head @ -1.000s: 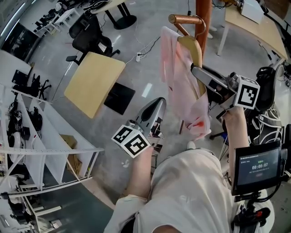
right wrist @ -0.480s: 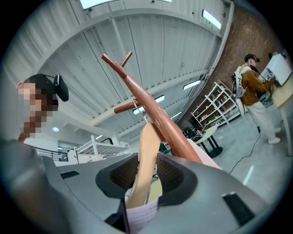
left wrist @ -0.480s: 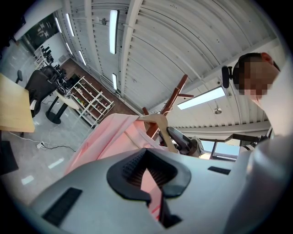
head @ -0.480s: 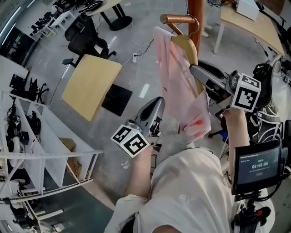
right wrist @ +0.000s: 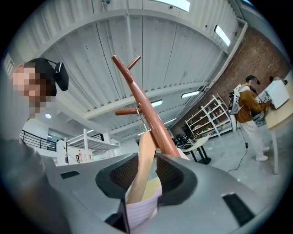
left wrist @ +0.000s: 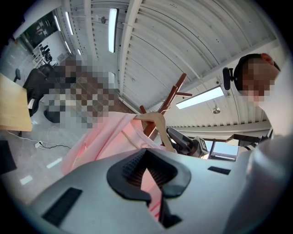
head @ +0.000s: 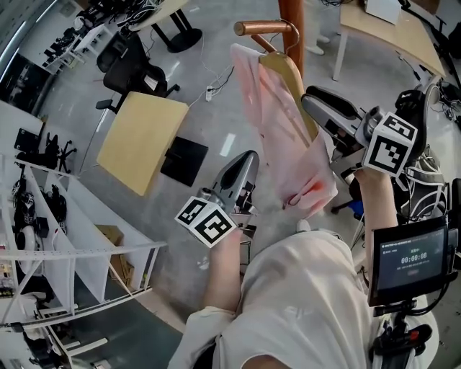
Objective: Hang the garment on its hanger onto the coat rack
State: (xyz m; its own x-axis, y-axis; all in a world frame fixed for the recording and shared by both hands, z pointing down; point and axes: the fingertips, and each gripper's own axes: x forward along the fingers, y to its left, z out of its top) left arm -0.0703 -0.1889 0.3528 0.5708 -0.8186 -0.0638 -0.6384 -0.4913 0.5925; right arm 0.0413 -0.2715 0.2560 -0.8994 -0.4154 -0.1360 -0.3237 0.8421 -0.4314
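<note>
A pink garment (head: 288, 144) hangs on a wooden hanger (head: 284, 72) beside the brown coat rack pole (head: 292, 18). The hanger's wire hook sits right at a rack peg (head: 256, 27); I cannot tell if it rests on the peg. My right gripper (head: 324, 108) is shut on the hanger's arm, cloth included. In the right gripper view, the hanger (right wrist: 145, 155) runs up between the jaws of my right gripper (right wrist: 147, 171) toward the pole (right wrist: 142, 105). My left gripper (head: 245, 162) is shut and empty, just left of the garment's lower part. The left gripper view shows the garment (left wrist: 105, 137) beyond my left gripper (left wrist: 145, 167).
A light wooden table (head: 144, 133) and a black office chair (head: 137, 61) stand on the floor to the left. White shelving (head: 72, 238) fills the lower left. A desk (head: 389, 36) is at the upper right. A person (right wrist: 249, 109) stands far off.
The hanger and garment have shifted up and left with my right gripper, bringing the hook close to the rack peg. My left gripper has stayed in place.
</note>
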